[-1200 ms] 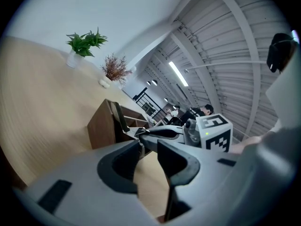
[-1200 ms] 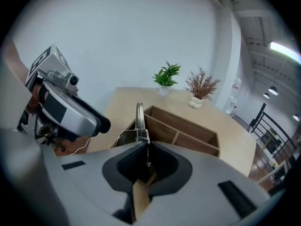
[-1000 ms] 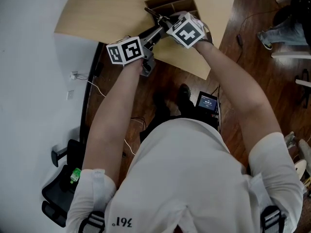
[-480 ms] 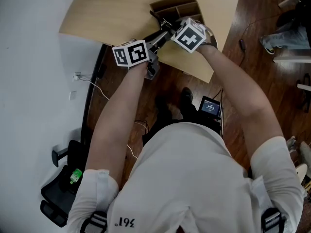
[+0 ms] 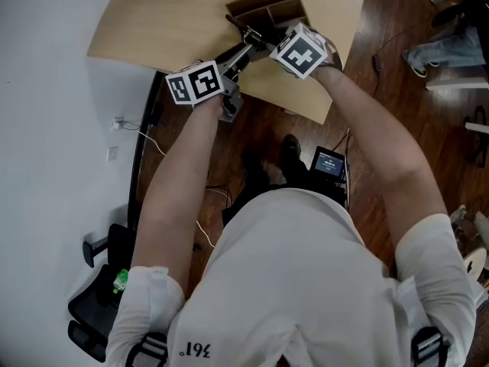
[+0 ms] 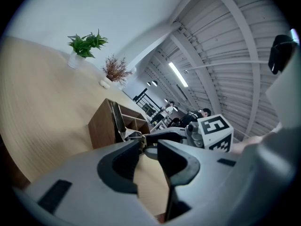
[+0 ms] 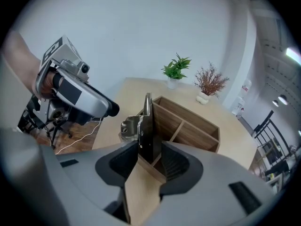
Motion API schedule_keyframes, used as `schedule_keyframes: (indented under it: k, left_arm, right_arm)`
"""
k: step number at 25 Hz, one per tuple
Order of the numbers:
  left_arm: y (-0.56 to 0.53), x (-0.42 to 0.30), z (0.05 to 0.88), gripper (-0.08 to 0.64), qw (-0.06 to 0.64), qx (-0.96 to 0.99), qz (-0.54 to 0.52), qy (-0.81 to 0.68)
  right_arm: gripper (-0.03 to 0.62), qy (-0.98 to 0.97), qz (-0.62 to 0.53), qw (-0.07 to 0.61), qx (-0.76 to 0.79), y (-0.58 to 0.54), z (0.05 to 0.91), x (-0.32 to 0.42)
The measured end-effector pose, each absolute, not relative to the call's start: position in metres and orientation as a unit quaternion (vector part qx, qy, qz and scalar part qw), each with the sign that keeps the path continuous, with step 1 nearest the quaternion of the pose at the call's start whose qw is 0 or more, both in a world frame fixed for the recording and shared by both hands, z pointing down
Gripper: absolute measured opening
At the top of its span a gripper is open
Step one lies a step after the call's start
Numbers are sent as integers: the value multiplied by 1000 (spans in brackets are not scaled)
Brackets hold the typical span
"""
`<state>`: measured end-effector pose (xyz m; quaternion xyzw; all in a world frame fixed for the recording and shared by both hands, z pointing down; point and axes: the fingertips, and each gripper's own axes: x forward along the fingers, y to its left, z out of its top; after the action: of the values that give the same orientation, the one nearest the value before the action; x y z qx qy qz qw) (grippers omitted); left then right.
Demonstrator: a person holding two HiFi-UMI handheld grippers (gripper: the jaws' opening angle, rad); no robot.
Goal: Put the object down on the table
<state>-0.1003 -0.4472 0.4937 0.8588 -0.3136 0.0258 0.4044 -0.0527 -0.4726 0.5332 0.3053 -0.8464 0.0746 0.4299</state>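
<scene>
The object is a flat black plate (image 7: 148, 126) with a metal clip (image 7: 129, 126) on one end. It stands on edge at the near corner of the wooden compartment box (image 7: 188, 121) on the light table (image 5: 168, 21). My right gripper (image 7: 150, 152) has the plate between its jaws, which are opening; a gap shows beside the right pad. My left gripper (image 6: 149, 147) points at the clip (image 6: 133, 136) from the other side. Its jaws stand slightly apart, with table showing through the gap. In the head view both grippers (image 5: 238, 52) (image 5: 252, 37) meet at the box (image 5: 267, 6).
Two small potted plants (image 7: 175, 69) (image 7: 209, 84) stand at the table's far end. The table edge runs just under the grippers, with dark wooden floor below. On the floor are a small lit screen (image 5: 328, 161), cables and a black chair base (image 5: 95, 304).
Both grippers stay together at the box's near corner, shifting only slightly with the camera. The black plate remains between them.
</scene>
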Motion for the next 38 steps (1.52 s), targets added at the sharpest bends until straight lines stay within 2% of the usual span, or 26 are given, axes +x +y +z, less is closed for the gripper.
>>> schedule_keyframes:
  k: [11, 20, 25, 28, 30, 38]
  left_arm:
    - [-432, -109, 474, 98, 398, 865, 0, -304]
    - [-405, -118, 434, 98, 387, 871, -60, -296]
    - [-389, -121, 405, 98, 360, 884, -84, -287]
    - [-370, -116, 384, 95, 346, 893, -89, -275]
    - [-359, -113, 369, 17, 331, 901, -91, -265]
    - [-317, -108, 335, 0, 298, 919, -93, -242]
  right_arm:
    - [132, -846, 121, 380, 354, -463, 514, -17]
    - [130, -852, 185, 273, 407, -442, 475, 8]
    - [7, -852, 194, 235, 427, -426, 449, 13]
    - [3, -854, 199, 213, 431, -412, 430, 12]
    - [3, -858, 194, 197, 433, -406, 414, 9]
    - [3, -862, 183, 158, 445, -374, 372, 9]
